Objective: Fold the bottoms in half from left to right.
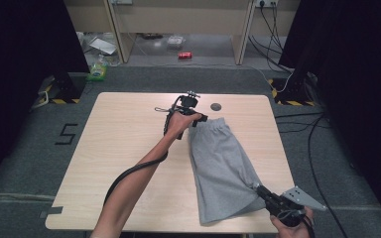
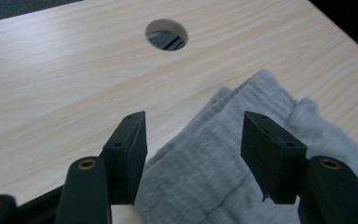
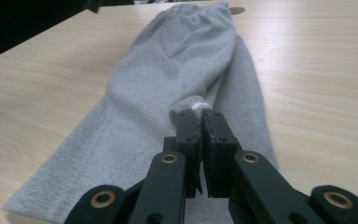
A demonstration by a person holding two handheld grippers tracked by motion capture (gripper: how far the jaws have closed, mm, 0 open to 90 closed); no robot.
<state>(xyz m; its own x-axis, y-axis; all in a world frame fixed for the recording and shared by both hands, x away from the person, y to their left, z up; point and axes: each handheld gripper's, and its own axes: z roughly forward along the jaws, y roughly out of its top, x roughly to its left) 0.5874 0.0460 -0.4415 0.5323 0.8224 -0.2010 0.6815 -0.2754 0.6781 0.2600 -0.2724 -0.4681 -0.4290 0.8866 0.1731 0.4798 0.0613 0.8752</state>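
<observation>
The left gripper hovers at the far end of the grey shorts, its jaws spread wide apart over the waistband edge, with nothing between them. The right gripper sits at the near right corner of the table, jaws clamped together on a pinch of the shorts' hem, lifting that corner slightly off the wood. The shorts lie folded lengthwise on the right half of the table, waistband toward the far edge, near a round cable hole. A black cable trails along the person's left forearm.
</observation>
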